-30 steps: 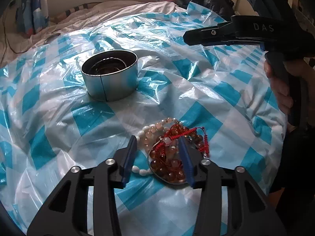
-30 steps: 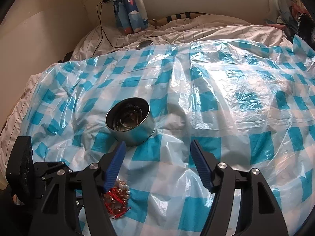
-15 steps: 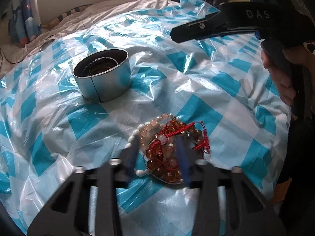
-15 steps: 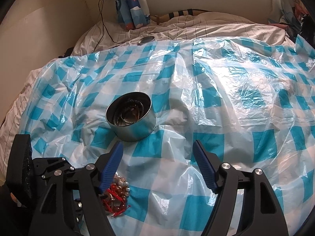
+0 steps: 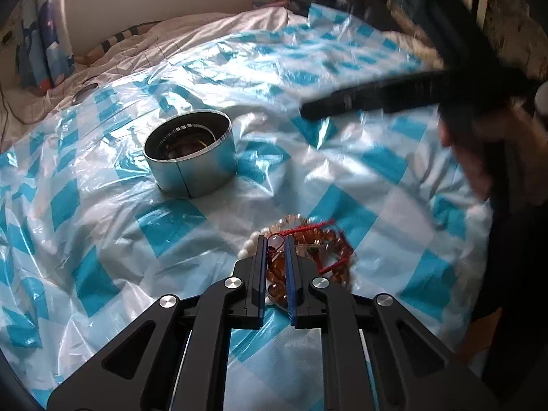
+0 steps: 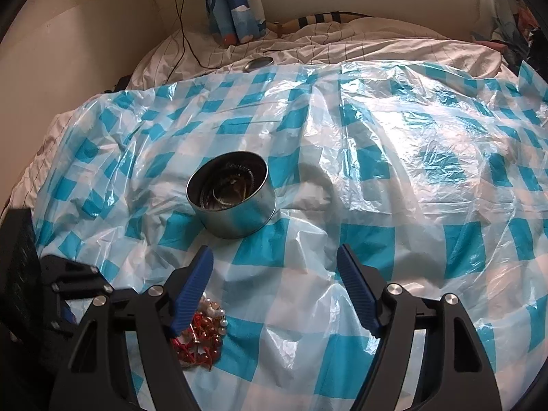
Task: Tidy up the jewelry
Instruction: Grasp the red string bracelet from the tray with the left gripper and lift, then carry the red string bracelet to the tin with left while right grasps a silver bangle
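Observation:
A pile of bead bracelets (image 5: 318, 243), amber, pale pink and white with red cord, lies on the blue-checked plastic sheet (image 5: 102, 226). My left gripper (image 5: 275, 245) has its blue pads closed on beads and red cord in the pile. A round metal tin (image 5: 191, 154) with jewelry inside stands further back on the sheet. In the right wrist view the pile (image 6: 202, 335) lies under the left finger of my right gripper (image 6: 274, 260), which is open and empty, with the tin (image 6: 233, 195) ahead of it.
The sheet covers a bed with a striped white quilt (image 6: 342, 41). A round lid (image 6: 258, 64) lies at the sheet's far edge. A cable (image 6: 185, 34) and patterned curtain (image 6: 233, 3) are at the back wall. My right gripper appears blurred in the left wrist view (image 5: 394, 99).
My left gripper has closed from wide open onto the bead pile. The right gripper has shifted slightly and stays open.

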